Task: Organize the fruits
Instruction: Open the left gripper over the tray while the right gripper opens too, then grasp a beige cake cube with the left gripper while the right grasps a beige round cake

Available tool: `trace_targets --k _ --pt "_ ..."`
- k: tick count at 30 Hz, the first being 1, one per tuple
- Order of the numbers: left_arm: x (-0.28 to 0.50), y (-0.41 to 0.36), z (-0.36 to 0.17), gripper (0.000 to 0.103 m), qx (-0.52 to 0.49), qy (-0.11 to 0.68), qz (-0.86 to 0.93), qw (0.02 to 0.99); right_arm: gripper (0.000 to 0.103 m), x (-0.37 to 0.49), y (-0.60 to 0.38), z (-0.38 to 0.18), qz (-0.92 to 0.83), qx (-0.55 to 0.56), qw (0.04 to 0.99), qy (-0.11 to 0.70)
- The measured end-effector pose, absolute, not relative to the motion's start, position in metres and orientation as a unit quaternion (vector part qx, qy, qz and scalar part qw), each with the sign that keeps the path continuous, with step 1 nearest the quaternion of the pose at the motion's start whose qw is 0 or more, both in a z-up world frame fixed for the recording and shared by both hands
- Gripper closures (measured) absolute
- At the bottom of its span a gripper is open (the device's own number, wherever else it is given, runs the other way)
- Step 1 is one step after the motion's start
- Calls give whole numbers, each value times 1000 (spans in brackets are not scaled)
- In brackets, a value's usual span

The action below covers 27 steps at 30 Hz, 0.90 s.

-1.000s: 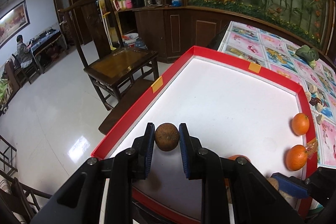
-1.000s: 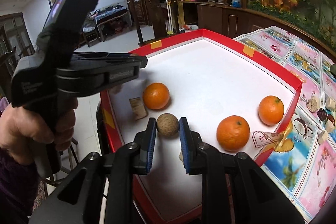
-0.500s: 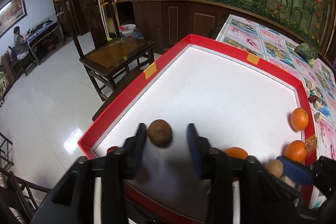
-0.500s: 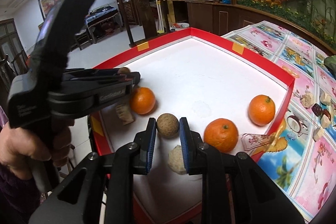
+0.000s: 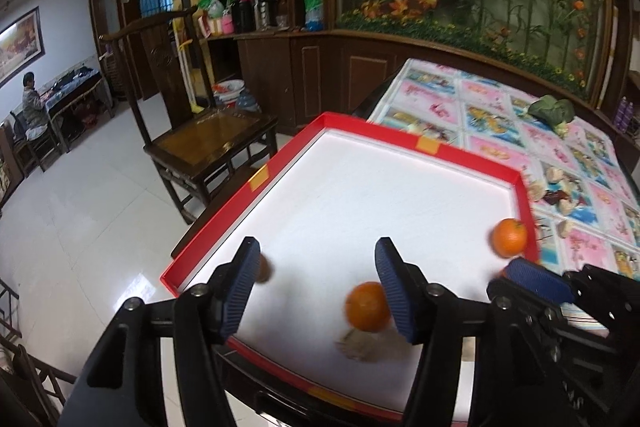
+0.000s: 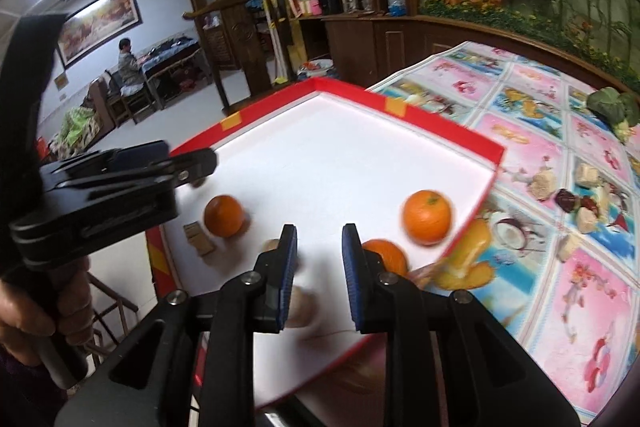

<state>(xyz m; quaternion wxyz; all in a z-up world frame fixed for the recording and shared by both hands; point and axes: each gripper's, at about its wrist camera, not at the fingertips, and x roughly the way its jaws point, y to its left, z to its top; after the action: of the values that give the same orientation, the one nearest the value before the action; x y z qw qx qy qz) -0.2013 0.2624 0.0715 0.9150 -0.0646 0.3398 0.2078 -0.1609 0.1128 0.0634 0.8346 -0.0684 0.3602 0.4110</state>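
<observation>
A red-rimmed white tray (image 5: 472, 159) holds the fruit. My left gripper (image 5: 316, 285) is open and empty above the tray's near left corner. A brown round fruit (image 5: 264, 269) lies just behind its left finger. An orange (image 5: 366, 305) lies by its right finger, another orange (image 5: 509, 238) by the right rim. My right gripper (image 6: 319, 277) is open and empty. A brown fruit (image 6: 272, 245) lies at its left finger. Oranges lie left (image 6: 224, 215), right (image 6: 427, 217) and behind the right finger (image 6: 386, 255).
A small brown card (image 6: 198, 239) lies on the tray near the left orange. The patterned tablecloth (image 6: 560, 187) to the right carries snack pieces (image 6: 580, 199) and a green vegetable (image 6: 612, 107). A wooden chair (image 5: 200, 135) stands left of the tray.
My left gripper opened and let go of its brown fruit, now on the tray by its left finger. My right gripper opened slightly, released its brown fruit and pulled back.
</observation>
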Motion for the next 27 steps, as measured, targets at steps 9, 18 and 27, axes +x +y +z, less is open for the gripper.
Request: trace_targets --k 9,18,27 --pt "-201 227 88 24 -39 325 176 928 62 -135 69 86 377 -25 854 359" --pt "-204 215 91 24 -20 327 163 931 61 -102 6 102 316 0 884 345" --pt "-193 196 83 24 -5 342 148 928 61 -78 -66 87 249 -4 901 357"
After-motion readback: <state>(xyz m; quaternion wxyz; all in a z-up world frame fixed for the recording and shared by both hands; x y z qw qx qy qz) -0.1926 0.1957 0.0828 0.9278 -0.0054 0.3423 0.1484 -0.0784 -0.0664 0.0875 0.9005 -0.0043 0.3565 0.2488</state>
